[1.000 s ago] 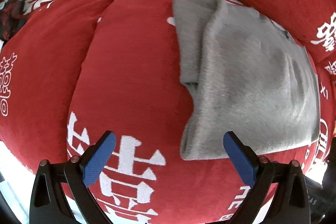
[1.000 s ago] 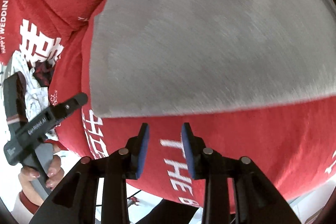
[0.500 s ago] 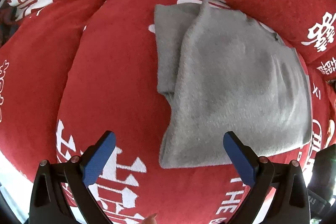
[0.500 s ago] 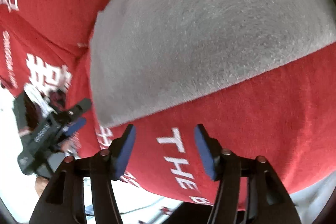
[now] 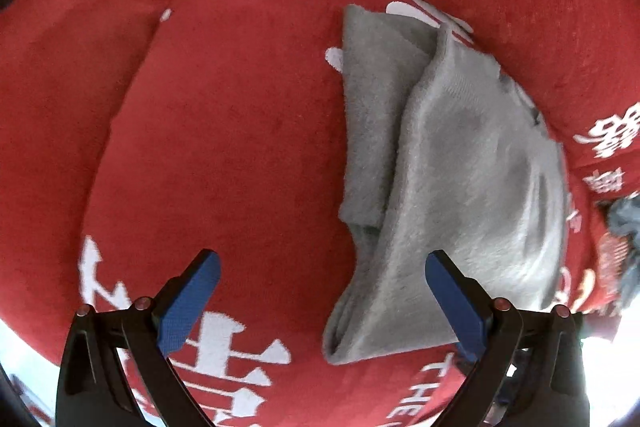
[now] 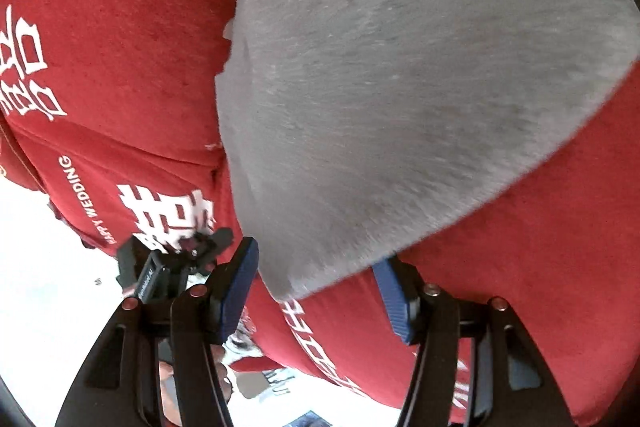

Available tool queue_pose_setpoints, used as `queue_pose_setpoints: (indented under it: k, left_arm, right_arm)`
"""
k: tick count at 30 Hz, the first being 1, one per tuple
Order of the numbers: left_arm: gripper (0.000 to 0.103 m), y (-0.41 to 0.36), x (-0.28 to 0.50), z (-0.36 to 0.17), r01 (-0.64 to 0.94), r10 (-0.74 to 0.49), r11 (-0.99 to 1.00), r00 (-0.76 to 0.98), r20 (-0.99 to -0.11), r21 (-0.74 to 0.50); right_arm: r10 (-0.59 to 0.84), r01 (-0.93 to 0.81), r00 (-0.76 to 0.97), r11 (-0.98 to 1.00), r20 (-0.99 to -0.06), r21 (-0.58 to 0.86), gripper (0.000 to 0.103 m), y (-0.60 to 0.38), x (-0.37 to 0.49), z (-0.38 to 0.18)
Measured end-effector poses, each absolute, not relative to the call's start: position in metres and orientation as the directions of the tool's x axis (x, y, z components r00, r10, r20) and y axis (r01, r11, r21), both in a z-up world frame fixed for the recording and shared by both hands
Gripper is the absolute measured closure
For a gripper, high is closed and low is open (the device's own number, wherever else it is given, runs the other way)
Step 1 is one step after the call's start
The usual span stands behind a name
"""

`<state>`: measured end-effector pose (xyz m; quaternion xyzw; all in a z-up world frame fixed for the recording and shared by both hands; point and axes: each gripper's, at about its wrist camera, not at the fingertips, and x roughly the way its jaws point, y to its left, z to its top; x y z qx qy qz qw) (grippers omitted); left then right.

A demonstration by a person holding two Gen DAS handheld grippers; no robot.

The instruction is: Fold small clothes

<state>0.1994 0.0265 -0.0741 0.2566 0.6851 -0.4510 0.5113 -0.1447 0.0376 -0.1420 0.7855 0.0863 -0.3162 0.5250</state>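
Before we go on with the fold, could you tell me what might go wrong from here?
1. The right gripper is open around the near corner of the grey garment; closing could pinch the red cover beneath as well.
2. The folded layers are uneven: a lower layer sticks out to the left, so another fold may come out crooked.
3. The left gripper is open and holds nothing, so a one-sided pull could drag the garment.

left claw spread wide, empty, above red cushion; folded grey garment lies ahead-right.
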Motion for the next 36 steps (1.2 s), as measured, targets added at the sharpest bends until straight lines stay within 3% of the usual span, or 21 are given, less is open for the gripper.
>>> queue_pose_setpoints:
  k: [4, 6, 7, 16, 21, 25, 28, 31, 32, 34, 36]
  left_arm:
    - [0.001, 0.023, 0.205, -0.081, 0.750, -0.148, 0.489, -0.432, -0.889, -0.446]
    - [0.001, 0.018, 0.207, -0.084, 0.718, -0.164, 0.489, -0.482, -0.861, -0.495]
    - [0.001, 0.016, 0.207, -0.085, 0.707, -0.169, 0.486, -0.501, -0.849, -0.514]
    - [0.001, -0.034, 0.186, -0.095, 0.599, -0.180, 0.399, -0.691, -0.700, -0.694]
    - [0.001, -0.059, 0.160, -0.091, 0.674, -0.151, 0.349, -0.645, -0.749, -0.651]
    - [0.021, -0.070, 0.139, -0.084, 0.768, -0.134, 0.296, -0.555, -0.821, -0.568]
    - [0.024, -0.071, 0.132, -0.086, 0.821, -0.106, 0.271, -0.494, -0.863, -0.503]
    - [0.028, -0.070, 0.127, -0.085, 0.850, -0.102, 0.242, -0.457, -0.884, -0.467]
    - [0.033, -0.072, 0.124, -0.083, 0.868, -0.102, 0.236, -0.425, -0.899, -0.437]
    - [0.060, -0.072, 0.122, -0.083, 0.890, -0.100, 0.221, -0.385, -0.917, -0.398]
    - [0.073, -0.072, 0.121, -0.080, 0.879, -0.109, 0.220, -0.408, -0.906, -0.422]
  right_arm:
    - [-0.228, 0.409, 0.802, -0.465, -0.552, 0.785, 0.040, 0.029, -0.134, -0.148]
    - [-0.202, 0.379, 0.823, -0.500, -0.531, 0.778, 0.064, 0.024, -0.131, -0.153]
    - [-0.193, 0.373, 0.830, -0.506, -0.523, 0.778, 0.095, 0.022, -0.129, -0.154]
    - [-0.234, 0.311, 0.881, -0.368, -0.411, 0.876, 0.095, 0.000, -0.139, -0.104]
    - [-0.184, 0.378, 0.875, -0.319, -0.448, 0.869, 0.095, -0.003, -0.138, -0.097]
    - [-0.027, 0.546, 0.821, -0.258, -0.571, 0.797, 0.093, 0.004, -0.131, -0.100]
    - [0.086, 0.683, 0.729, -0.172, -0.679, 0.710, 0.088, 0.011, -0.132, -0.092]
    - [0.036, 0.760, 0.649, -0.071, -0.760, 0.646, 0.087, 0.009, -0.150, -0.066]
    - [0.000, 0.779, 0.626, -0.062, -0.780, 0.625, 0.088, 0.006, -0.158, -0.060]
    - [-0.084, 0.821, 0.563, -0.054, -0.822, 0.568, 0.088, -0.006, -0.176, -0.051]
    - [-0.104, 0.861, 0.503, -0.024, -0.858, 0.508, 0.093, -0.021, -0.182, -0.055]
